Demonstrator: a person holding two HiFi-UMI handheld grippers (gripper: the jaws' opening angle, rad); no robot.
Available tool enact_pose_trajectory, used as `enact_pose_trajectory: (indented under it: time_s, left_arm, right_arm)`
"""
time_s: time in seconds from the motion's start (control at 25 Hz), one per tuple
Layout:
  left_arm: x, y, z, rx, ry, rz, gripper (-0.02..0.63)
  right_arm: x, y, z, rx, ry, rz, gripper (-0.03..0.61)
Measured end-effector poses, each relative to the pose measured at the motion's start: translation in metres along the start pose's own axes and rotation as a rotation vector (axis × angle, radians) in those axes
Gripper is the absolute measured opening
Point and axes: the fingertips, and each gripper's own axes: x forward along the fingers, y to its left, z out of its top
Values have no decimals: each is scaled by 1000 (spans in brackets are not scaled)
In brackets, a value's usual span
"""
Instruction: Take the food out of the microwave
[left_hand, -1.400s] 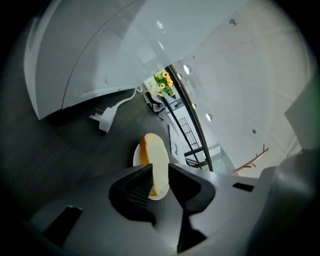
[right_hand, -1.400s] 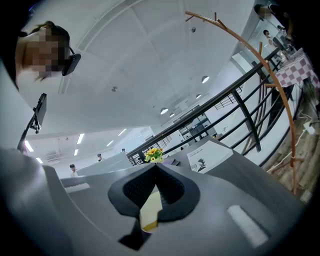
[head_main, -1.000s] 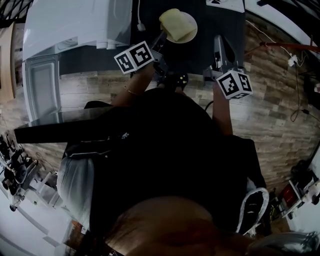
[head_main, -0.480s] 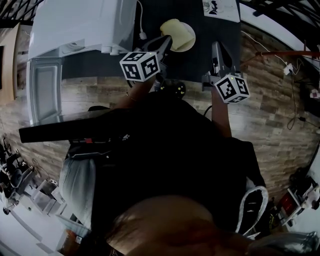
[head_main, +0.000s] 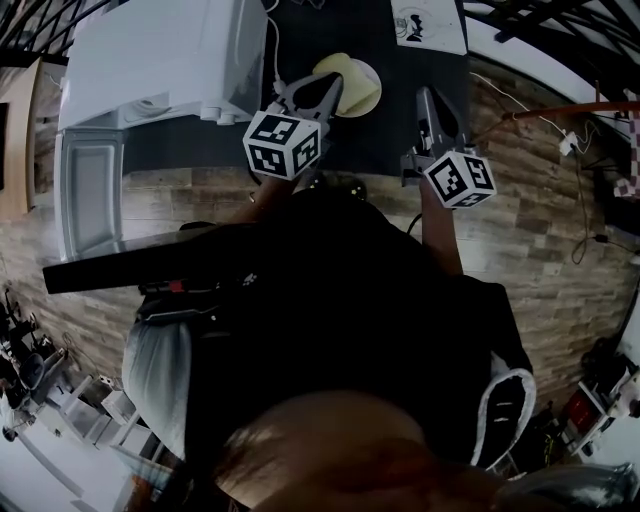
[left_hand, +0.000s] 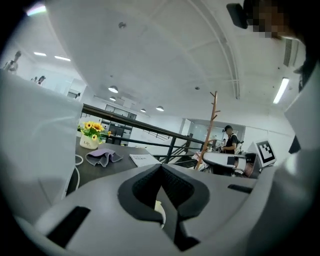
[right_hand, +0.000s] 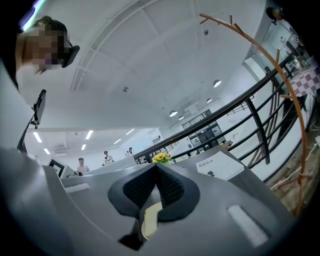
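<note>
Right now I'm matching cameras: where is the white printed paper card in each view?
Head view: white printed paper card at top, right of centre.
Left gripper view: card left of centre.
Right gripper view: card right of centre.
Shared landmark: yellow sunflowers, both gripper views.

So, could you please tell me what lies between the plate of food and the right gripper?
Nothing: in the head view only bare dark tabletop separates the plate of food from the right gripper.
</note>
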Motion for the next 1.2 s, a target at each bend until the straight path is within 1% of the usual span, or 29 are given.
enact_pose_trajectory:
  time_s: [0.08,0.24,0.6,0.88,1.2]
  left_arm:
    - [1,-4,4,37,-6,-4,6]
    - [5,-7,7,83,-2,-6,6]
    - [14,-21,10,129,-22,-44,7]
    - [13,-30,14,136,-31,-60,6]
    - [11,-32,11,133,-29,-31,6]
  right_arm:
    - [0,0,3,-5,-1,2,0]
    - [3,2,4,-22,5,18,0]
    - [1,1,7,-40,11,26,0]
    - [-4,3,12,-41,-2,33,0]
    - [-8,0,9,-32,10,48,0]
